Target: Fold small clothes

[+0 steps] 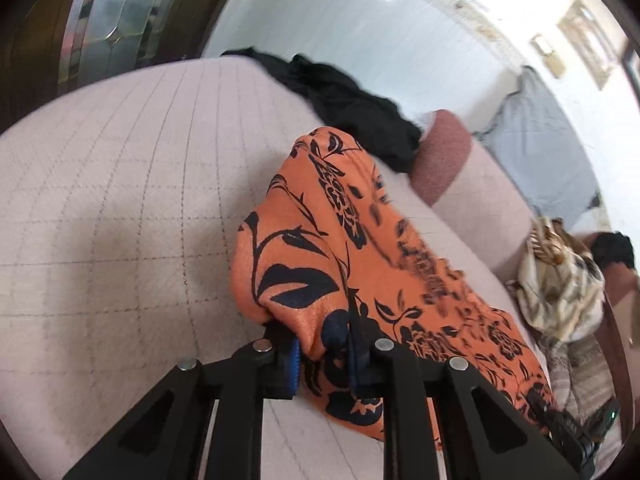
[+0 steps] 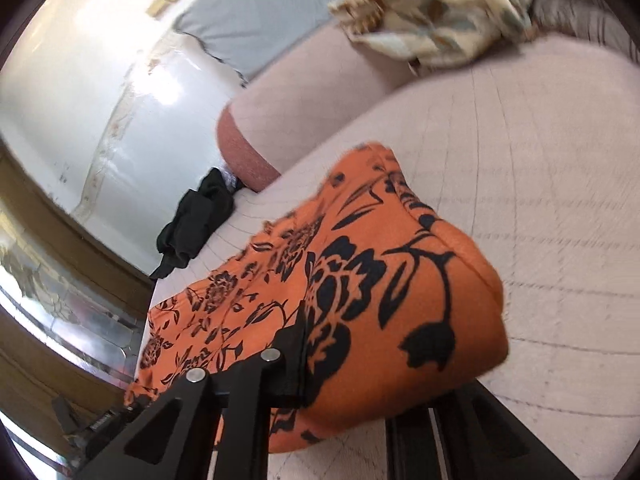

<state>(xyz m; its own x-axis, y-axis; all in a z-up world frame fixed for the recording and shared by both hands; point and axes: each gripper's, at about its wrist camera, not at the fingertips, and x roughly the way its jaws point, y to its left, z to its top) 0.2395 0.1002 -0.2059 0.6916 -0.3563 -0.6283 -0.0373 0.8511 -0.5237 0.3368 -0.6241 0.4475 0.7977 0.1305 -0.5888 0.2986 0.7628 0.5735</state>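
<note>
An orange garment with a black flower print (image 1: 320, 240) is lifted off a pale quilted bed (image 1: 120, 200). My left gripper (image 1: 322, 356) is shut on one edge of it; the blue pads press the cloth from both sides. From there the cloth stretches away to the right. In the right wrist view the same orange garment (image 2: 360, 280) drapes over my right gripper (image 2: 320, 360), which is shut on another edge. Its left finger shows; the cloth hides the right one.
A black garment (image 1: 352, 108) lies crumpled at the bed's far edge, seen also as a black garment (image 2: 196, 220). A beige patterned cloth (image 1: 560, 280) is heaped to the right near a reddish-pink bolster (image 1: 440, 152). A wooden door with glass (image 1: 112, 20) stands behind.
</note>
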